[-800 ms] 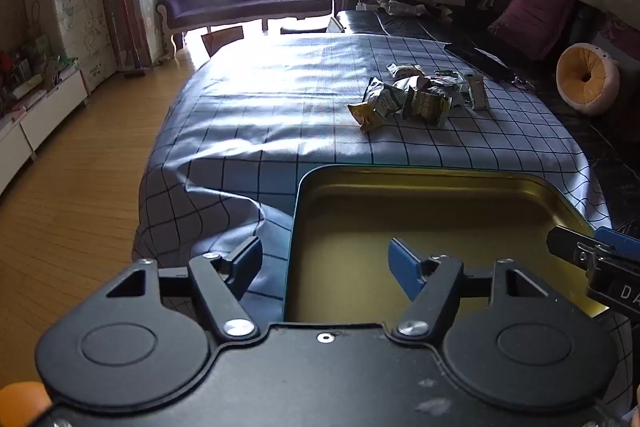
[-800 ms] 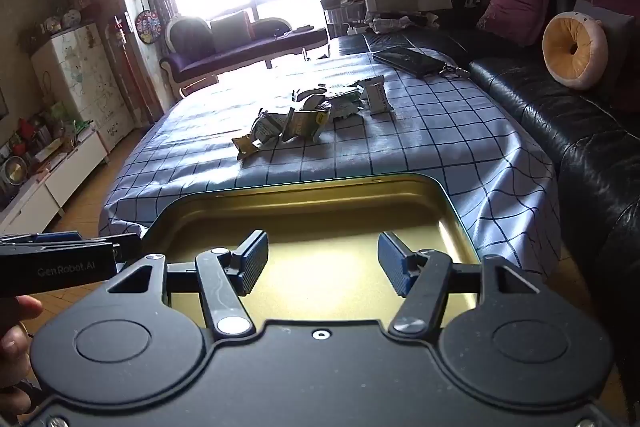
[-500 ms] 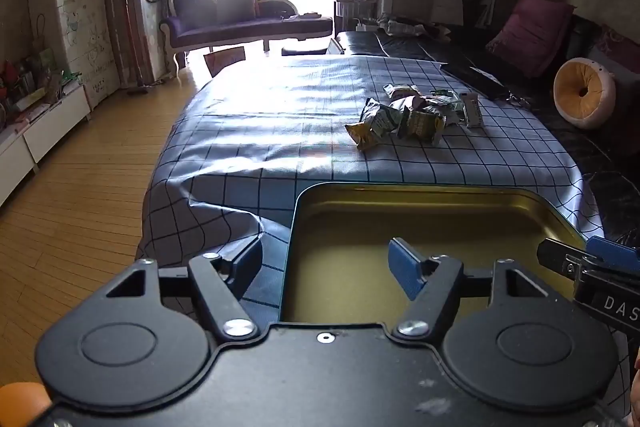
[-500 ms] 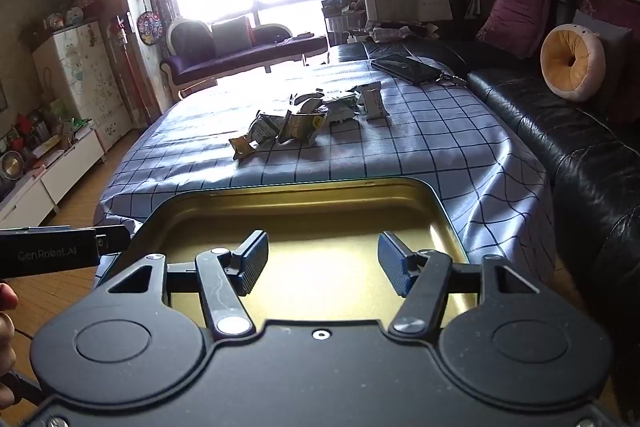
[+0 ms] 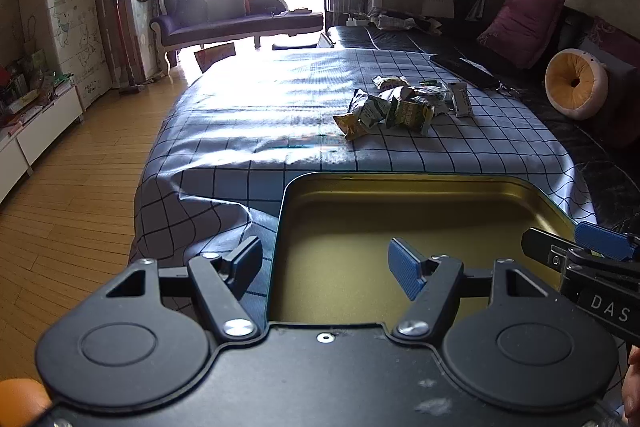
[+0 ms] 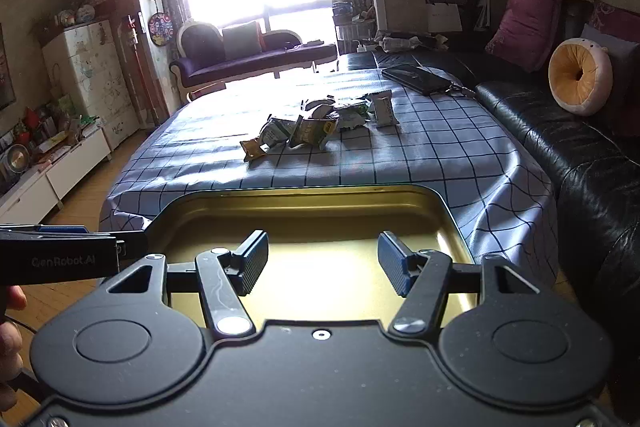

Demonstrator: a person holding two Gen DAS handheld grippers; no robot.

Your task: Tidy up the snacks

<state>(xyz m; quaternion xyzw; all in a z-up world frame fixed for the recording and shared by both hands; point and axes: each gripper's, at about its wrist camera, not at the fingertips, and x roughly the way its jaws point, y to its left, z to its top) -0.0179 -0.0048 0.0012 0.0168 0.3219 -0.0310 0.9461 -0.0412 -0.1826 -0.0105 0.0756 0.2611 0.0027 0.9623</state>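
Between the spread, empty left tongs [image 5: 326, 259] and right tongs [image 6: 322, 263], which both hover at its near end, sits a gold tin tray [image 6: 448, 211] with nothing in it. Farther out on the checked surface [image 5: 256, 131], well apart from the tray, lies a heap of snack packets [image 6: 316, 127], perhaps six or more, though overlap blurs the count. Sorting appears not yet begun: every packet remains to be moved.

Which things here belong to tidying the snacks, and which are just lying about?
Belong to the job:
- snack packets, heaped on the checked cloth
- gold tin, empty
- left gripper and right gripper, both open

Just lying about:
- laptop
- round cushion
- pink pillow
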